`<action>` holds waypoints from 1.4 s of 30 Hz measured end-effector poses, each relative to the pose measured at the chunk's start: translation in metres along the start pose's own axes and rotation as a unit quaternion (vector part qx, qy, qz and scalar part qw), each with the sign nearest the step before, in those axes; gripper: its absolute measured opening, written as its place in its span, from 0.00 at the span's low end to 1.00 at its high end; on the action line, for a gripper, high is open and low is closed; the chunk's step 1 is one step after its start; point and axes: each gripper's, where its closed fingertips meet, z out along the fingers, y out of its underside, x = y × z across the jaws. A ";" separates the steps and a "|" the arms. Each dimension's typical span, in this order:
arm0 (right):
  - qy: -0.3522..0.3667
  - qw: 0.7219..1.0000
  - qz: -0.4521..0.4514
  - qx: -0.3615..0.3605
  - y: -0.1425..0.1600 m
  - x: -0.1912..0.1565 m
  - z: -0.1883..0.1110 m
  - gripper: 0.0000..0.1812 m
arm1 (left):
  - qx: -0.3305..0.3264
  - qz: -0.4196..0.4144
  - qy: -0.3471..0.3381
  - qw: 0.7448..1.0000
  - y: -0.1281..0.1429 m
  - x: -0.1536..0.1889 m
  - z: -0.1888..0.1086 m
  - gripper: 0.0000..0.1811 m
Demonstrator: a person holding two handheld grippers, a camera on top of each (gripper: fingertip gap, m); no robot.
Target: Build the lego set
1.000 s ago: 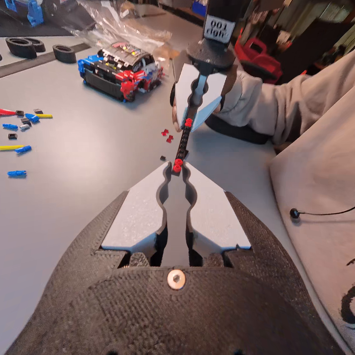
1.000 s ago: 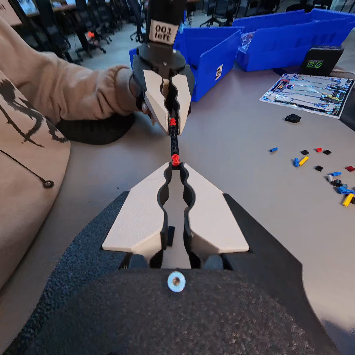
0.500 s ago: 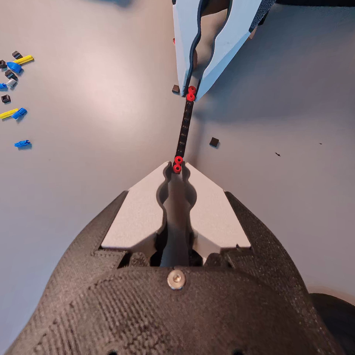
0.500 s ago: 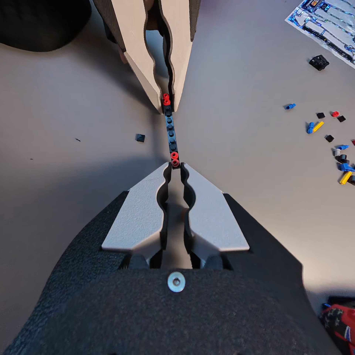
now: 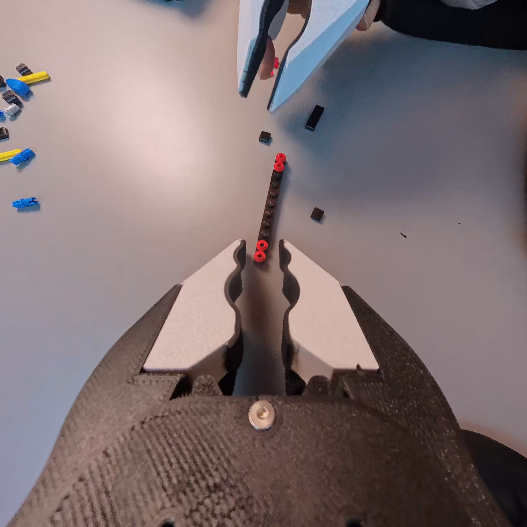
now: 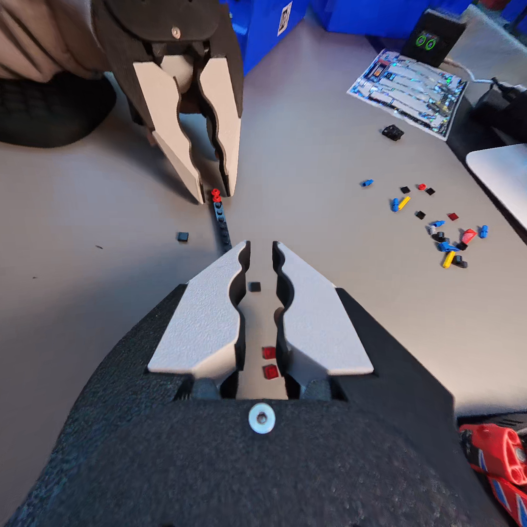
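One long black studded strip [image 5: 271, 204] lies flat on the grey bench [image 5: 128, 199], carrying four red round studs: two [image 5: 260, 251] at the end nearest the left tongs [image 5: 262, 242], two [image 5: 280, 162] at the far end. Both pairs of tongs stand apart and hold nothing; the strip's near end sits in the gap between the left tips, touching neither. The right tongs [image 6: 261, 242] hang beyond the strip's far end, their left finger [image 6: 205, 308] covering that end in their own view. Three small black tiles lie close to the strip: one [image 5: 317, 214] beside its middle, two [image 5: 265, 137] past its far end. Two red square tiles [image 6: 269, 362] lie under the right tongs. Loose blue, yellow and black bits [image 5: 20, 94] lie well off from the strip.
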 end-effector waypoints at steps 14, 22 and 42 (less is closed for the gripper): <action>0.067 0.990 0.064 0.102 -0.021 0.034 -0.016 0.06 | -0.005 0.009 -0.010 1.000 0.003 -0.004 0.003 0.03; 0.069 0.987 0.090 0.116 -0.021 0.039 -0.018 0.05 | 0.004 0.016 0.004 1.000 0.003 0.000 0.003 0.03; 0.095 0.983 0.112 0.106 -0.015 0.050 -0.019 0.04 | 0.013 0.026 0.006 1.000 0.002 0.002 0.003 0.04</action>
